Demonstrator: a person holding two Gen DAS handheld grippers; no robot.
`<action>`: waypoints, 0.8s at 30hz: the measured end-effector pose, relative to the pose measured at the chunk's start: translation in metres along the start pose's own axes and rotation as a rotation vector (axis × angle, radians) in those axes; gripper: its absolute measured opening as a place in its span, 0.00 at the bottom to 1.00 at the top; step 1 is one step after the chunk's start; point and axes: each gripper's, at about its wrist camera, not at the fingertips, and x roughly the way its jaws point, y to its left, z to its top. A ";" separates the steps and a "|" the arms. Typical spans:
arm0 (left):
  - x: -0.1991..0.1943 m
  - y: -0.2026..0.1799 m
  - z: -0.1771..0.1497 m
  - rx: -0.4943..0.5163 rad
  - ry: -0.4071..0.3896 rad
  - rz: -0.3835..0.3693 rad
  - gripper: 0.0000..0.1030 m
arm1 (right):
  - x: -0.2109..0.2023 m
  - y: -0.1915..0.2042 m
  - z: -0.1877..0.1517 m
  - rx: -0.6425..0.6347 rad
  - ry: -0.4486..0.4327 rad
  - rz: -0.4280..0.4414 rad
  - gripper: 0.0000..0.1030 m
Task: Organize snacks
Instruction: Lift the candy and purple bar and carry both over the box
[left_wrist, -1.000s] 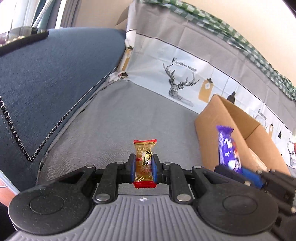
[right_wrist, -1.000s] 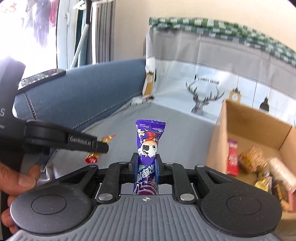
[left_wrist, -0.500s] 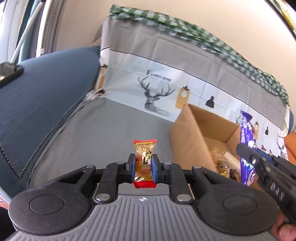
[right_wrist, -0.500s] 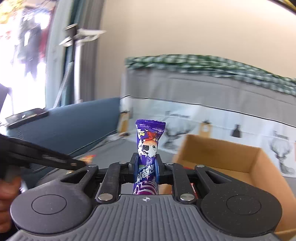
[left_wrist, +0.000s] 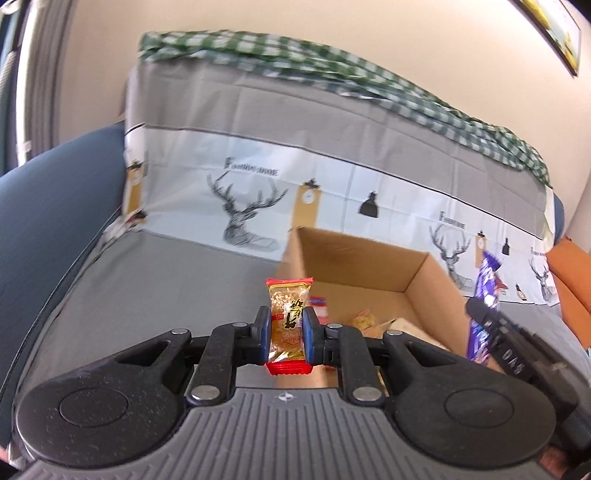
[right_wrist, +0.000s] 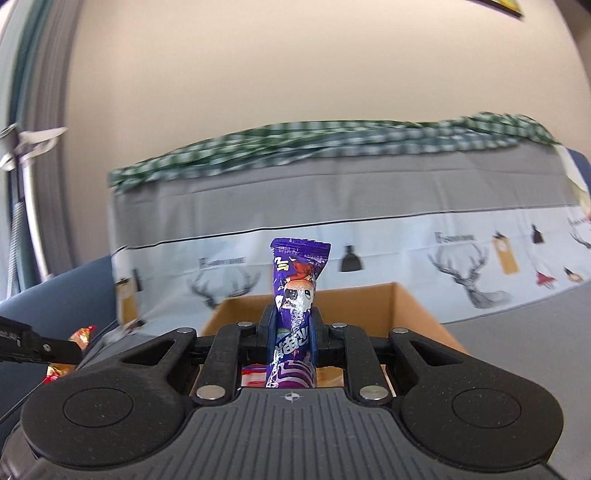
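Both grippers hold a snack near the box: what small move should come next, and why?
Probably carry both on over the open cardboard box before letting go: the left gripper clamps a gold snack, the right gripper a purple snack, both short of its opening.

**Sofa seat and what rests on it**

A grey cloth-covered sofa seat (left_wrist: 155, 280) fills the lower left of the left wrist view. An open cardboard box (left_wrist: 354, 258) sits directly on it at centre right, with assorted snack packets (left_wrist: 364, 319) inside, partly hidden.
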 end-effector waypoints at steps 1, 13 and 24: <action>0.002 -0.007 0.004 0.008 -0.002 -0.005 0.18 | 0.002 -0.003 -0.001 0.009 0.001 -0.010 0.17; 0.027 -0.072 0.025 0.076 -0.010 -0.076 0.18 | 0.006 -0.027 -0.004 0.053 -0.006 -0.063 0.17; 0.037 -0.108 0.031 0.123 -0.017 -0.123 0.18 | 0.003 -0.041 -0.002 0.089 -0.040 -0.101 0.17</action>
